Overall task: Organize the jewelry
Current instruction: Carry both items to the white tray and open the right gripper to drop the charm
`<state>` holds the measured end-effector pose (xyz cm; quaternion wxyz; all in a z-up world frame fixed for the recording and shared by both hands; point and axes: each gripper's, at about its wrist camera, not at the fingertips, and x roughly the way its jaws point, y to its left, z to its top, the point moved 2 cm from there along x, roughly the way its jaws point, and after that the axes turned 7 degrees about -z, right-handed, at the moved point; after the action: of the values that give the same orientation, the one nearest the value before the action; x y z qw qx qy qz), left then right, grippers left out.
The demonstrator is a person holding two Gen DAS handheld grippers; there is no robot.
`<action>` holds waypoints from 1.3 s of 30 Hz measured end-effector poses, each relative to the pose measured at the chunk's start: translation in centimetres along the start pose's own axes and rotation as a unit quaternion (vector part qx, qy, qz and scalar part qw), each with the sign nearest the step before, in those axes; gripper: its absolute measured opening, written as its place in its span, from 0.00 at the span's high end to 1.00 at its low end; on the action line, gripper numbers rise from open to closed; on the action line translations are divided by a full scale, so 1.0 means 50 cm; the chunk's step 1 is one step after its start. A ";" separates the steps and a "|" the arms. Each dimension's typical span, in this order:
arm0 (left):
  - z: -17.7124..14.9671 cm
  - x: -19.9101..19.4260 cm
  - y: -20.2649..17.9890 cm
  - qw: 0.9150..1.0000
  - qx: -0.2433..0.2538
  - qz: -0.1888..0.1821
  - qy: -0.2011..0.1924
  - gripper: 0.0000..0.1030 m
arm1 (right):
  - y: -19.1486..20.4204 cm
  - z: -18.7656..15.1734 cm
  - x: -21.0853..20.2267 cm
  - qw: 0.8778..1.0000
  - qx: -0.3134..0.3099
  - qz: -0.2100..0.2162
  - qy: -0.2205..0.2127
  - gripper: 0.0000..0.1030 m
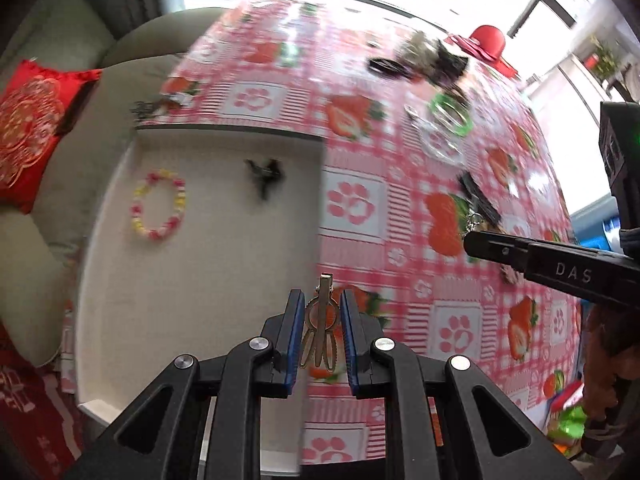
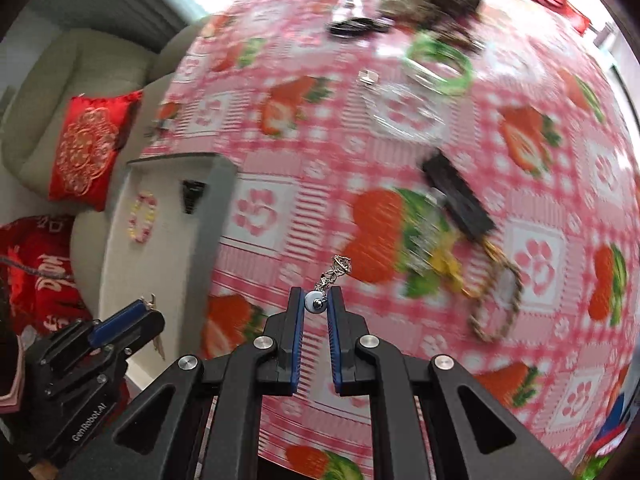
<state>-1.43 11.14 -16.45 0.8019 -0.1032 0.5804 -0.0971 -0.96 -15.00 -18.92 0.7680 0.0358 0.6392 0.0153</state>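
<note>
My left gripper [image 1: 320, 314] is shut on a gold metal hair clip [image 1: 322, 330], held above the right edge of the white tray [image 1: 224, 280]. The tray holds a pink and yellow bead bracelet [image 1: 158, 204] and a dark hair clip [image 1: 264, 176]. My right gripper [image 2: 317, 300] is shut on a small pearl earring with a silver chain dangle [image 2: 316, 300], held above the strawberry tablecloth [image 2: 280, 160]. More jewelry lies on the table: a green bangle [image 2: 438, 64], a clear bangle [image 2: 404, 110], a black hair comb [image 2: 456, 196] and a gold chain piece [image 2: 496, 300].
A beige sofa [image 1: 48, 200] with a red embroidered cushion [image 1: 32, 128] lies left of the table. A dark pile of accessories [image 1: 436, 60] and a red hat-shaped object [image 1: 486, 42] sit at the table's far side. My left gripper shows in the right wrist view [image 2: 132, 318].
</note>
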 end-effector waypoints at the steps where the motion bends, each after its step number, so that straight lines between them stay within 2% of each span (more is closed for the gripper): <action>1: 0.003 -0.005 0.014 1.000 -0.007 0.005 -0.004 0.76 | 0.014 0.007 0.000 1.000 -0.007 0.004 -0.001 0.88; 10: 0.018 -0.017 0.166 0.995 -0.077 0.060 -0.025 0.76 | 0.179 0.075 0.023 0.994 -0.093 0.050 -0.006 0.88; 14: 0.023 0.008 0.229 0.990 -0.112 0.079 -0.021 0.76 | 0.256 0.103 0.051 0.990 -0.123 0.069 -0.003 0.88; 19: 0.030 0.044 0.276 0.986 -0.141 0.092 -0.015 0.76 | 0.319 0.135 0.104 0.986 -0.151 0.068 0.003 0.88; 29: 0.048 0.083 0.306 0.981 -0.160 0.109 -0.016 0.76 | 0.356 0.167 0.189 0.984 -0.169 0.047 0.021 0.88; 39: 0.065 0.092 0.301 0.982 -0.132 0.134 -0.018 0.75 | 0.377 0.178 0.224 0.982 -0.187 0.029 0.023 0.88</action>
<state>3.60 24.46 -23.85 0.7975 -0.1317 0.5818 0.0906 10.24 4.28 -26.91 0.7455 -0.0901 0.6414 0.1571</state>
